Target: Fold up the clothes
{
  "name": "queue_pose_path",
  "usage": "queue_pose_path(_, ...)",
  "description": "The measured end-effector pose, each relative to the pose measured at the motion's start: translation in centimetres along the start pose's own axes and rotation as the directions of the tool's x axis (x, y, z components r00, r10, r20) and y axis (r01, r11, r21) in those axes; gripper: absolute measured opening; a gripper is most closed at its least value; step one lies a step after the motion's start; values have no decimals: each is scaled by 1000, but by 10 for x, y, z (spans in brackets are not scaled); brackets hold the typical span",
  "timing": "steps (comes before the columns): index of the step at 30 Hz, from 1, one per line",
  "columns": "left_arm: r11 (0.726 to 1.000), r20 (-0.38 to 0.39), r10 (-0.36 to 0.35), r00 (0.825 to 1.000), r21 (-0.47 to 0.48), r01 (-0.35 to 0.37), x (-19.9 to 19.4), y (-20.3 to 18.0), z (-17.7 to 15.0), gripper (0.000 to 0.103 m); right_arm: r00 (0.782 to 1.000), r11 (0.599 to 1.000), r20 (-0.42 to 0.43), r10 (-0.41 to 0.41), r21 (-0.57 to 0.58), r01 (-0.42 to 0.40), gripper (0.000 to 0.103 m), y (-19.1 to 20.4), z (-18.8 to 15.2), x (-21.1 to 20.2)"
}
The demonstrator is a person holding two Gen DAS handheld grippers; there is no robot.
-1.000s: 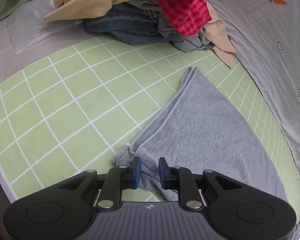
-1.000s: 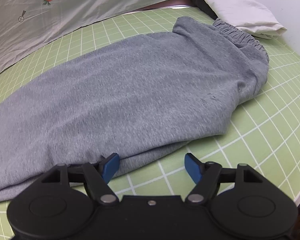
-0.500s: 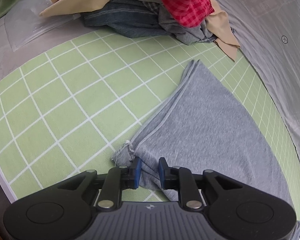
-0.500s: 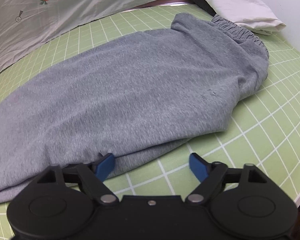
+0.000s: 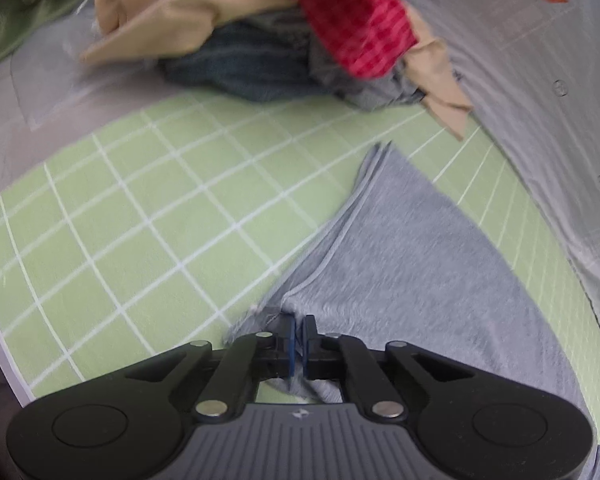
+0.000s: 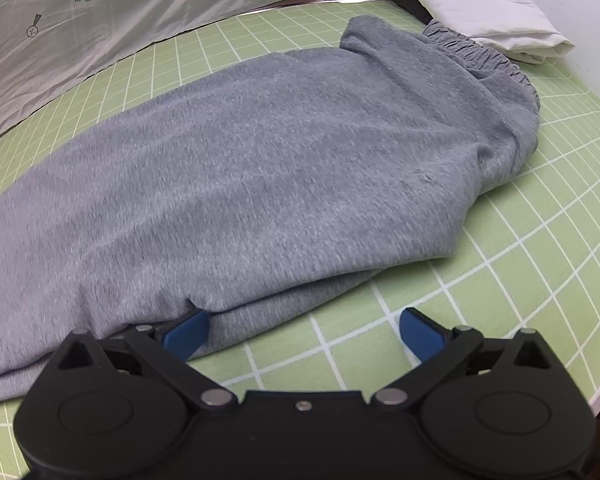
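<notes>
Gray pants (image 6: 260,168) lie folded in half on the green mat (image 5: 140,208). Left hand-held gripper (image 5: 299,340) pinches their hem; right hand-held gripper (image 6: 304,332) is opening wide beside them, holding nothing. More folds remain.

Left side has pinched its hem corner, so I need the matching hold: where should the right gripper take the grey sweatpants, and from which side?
Take the grey sweatpants at the doubled near edge lying between the opening pads of the right gripper. Come from the near side, low along the green mat: the layers stack there in a thick lip. The left gripper is shut on the hem corner.
</notes>
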State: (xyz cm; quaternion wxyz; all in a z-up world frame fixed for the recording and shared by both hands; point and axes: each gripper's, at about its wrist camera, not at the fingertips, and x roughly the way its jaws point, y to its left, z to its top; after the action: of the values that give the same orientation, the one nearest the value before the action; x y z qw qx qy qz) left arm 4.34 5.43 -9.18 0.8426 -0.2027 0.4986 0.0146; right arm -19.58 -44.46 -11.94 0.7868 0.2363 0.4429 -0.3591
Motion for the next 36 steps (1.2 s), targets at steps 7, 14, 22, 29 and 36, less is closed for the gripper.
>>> queue_pose_path(7,1000,166,-20,986,13,18,-49,-5,20,2,1000,1000,-6,2,13,-2,103,-8,1,-5)
queue_pose_path(14,995,40,34,999,-97,-30,-17,38,7,6,999,999,30,-20,25,20,103,-23,5,-13)
queue_pose_path(22,988,10,84,996,-132,-82,-12,39,-21,67,997,1000,69,-28,10,28,103,-22,17,-19)
queue_pose_path(29,992,39,113,993,-65,-110,-2,20,-24,75,998,1000,69,-14,-26,16,103,-11,20,-19)
queue_pose_path(36,997,33,79,996,4,-79,6,8,-32,5,996,999,85,-24,-30,26,103,-13,19,-23)
